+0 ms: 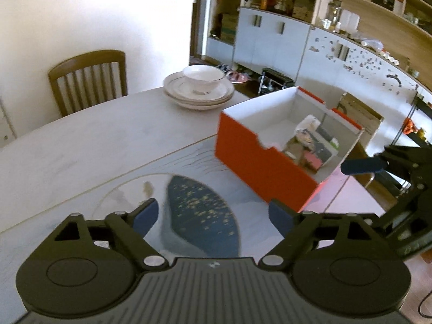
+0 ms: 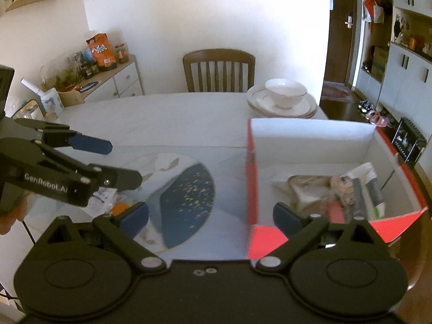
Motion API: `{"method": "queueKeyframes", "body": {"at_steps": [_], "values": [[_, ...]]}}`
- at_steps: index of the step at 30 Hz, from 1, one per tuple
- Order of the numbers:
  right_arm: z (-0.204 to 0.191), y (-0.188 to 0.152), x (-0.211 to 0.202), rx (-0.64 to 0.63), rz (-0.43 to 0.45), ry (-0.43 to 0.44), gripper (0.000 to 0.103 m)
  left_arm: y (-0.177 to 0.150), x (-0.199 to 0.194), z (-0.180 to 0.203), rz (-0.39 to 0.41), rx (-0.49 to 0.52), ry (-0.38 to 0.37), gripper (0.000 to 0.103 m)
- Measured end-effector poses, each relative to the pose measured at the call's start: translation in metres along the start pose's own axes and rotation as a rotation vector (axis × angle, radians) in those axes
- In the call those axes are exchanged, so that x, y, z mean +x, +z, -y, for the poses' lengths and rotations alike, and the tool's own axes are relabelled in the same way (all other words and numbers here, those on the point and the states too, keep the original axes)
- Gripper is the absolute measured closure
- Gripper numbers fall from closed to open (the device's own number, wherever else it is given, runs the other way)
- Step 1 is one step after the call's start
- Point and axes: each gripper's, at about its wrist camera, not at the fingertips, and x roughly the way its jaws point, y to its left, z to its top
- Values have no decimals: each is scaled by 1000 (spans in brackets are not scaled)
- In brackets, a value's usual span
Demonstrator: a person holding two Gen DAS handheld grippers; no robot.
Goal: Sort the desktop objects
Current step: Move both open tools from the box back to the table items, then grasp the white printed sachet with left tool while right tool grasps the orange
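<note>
An orange cardboard box with a white inside stands on the table at the right. Several packets and papers lie in it. My left gripper hangs open over a round blue and gold print on the placemat, with nothing between its blue pads. The right gripper is open too, straddling the box's near left wall without touching it. In the right wrist view the left gripper is at the left, above an orange item and a clear packet.
A white cup on stacked plates sits at the table's far edge, behind the box. A wooden chair stands beyond the table. A sideboard with snacks and jars lines the far left wall. Cabinets and shelves fill the right.
</note>
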Motion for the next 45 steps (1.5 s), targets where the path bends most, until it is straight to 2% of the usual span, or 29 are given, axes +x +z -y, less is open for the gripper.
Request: {"method": "queueKeyframes", "body": {"at_steps": [1, 3, 17, 22, 36, 45], "values": [[-5, -1, 2, 1, -2, 1, 4, -2, -1, -4, -1, -4, 9, 4], [-15, -3, 7, 3, -5, 3, 4, -6, -2, -15, -7, -13, 21, 2], [-73, -12, 50, -31, -31, 0, 4, -27, 24, -100, -119, -154, 126, 2], [-86, -15, 66, -46, -51, 11, 4, -30, 39, -115, -170, -176, 146, 2], [-112, -21, 108, -129, -122, 42, 6, -29, 93, -143, -328, -230, 139, 2], [-119, -25, 132, -168, -163, 63, 16, -29, 113, -152, -385, -267, 99, 2]]}}
